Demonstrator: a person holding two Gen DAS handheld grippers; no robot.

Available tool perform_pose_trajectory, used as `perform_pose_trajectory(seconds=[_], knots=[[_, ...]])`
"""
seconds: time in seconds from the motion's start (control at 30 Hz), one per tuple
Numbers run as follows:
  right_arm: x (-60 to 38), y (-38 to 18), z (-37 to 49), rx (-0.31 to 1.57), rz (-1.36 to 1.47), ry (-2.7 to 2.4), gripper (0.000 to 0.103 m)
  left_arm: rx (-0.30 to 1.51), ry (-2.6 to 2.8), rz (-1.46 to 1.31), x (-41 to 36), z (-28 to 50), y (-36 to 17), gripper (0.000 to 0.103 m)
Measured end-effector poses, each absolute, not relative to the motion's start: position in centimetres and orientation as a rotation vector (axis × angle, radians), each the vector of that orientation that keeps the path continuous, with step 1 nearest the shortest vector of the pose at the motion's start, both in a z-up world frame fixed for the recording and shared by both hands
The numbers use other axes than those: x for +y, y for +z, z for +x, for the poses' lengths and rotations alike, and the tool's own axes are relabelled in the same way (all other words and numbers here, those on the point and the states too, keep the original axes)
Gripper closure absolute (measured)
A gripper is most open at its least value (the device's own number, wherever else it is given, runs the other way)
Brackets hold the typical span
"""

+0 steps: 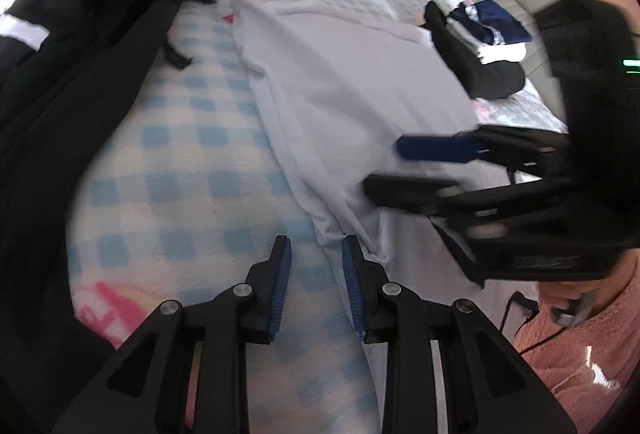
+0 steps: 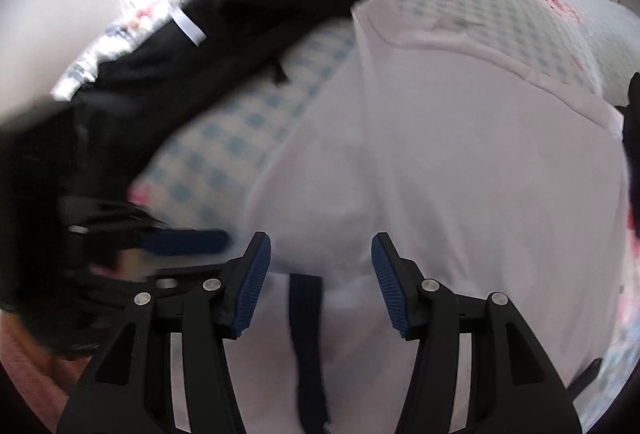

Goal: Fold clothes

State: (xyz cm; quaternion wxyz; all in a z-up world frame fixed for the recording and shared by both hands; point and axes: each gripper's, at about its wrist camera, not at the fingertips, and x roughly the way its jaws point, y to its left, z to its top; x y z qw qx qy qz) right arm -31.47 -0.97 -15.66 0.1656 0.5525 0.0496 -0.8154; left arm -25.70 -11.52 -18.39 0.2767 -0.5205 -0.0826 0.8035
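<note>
Just beside the white garment's (image 1: 340,106) edge, open checked blanket (image 1: 192,154).

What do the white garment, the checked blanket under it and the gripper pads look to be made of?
White garment: thin, smooth knit fabric, probably; it drapes in soft folds. Checked blanket: fuzzy fleece, seemingly, with a matte nap. Left gripper pads: blue ribbed rubber or plastic.

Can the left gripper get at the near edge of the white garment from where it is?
Probably yes. The left gripper stands open right at the white garment, whose folded edge lies by its right finger; nothing covers that edge. The right gripper hovers beside.
</note>
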Motion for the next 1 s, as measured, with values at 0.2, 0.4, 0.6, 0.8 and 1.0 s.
perform_pose_trajectory(seconds=[0.2,0.4,0.6,0.8,1.0], knots=[[0.7,-17.4,-30.3,0.101,1.622,-2.346,0.048,-0.447,2.106,-1.389,-13.6,-26.4,-18.8,0.075],[1.5,-17.0,-29.7,0.063,1.621,-2.362,0.046,-0.314,2.061,-1.441,-10.8,-26.0,-19.6,0.077],[2.4,-15.8,-28.6,0.011,1.558,-2.382,0.046,-0.094,2.145,-1.497,-9.3,-24.8,-19.4,0.101],[3.4,-14.7,-27.7,0.064,1.569,-2.351,0.045,-0.115,2.245,-1.516,-10.8,-24.3,-18.9,0.102],[1.5,-16.0,-30.2,0.101,1.585,-2.372,0.045,-0.145,2.256,-1.525,-12.0,-24.0,-18.9,0.102]])
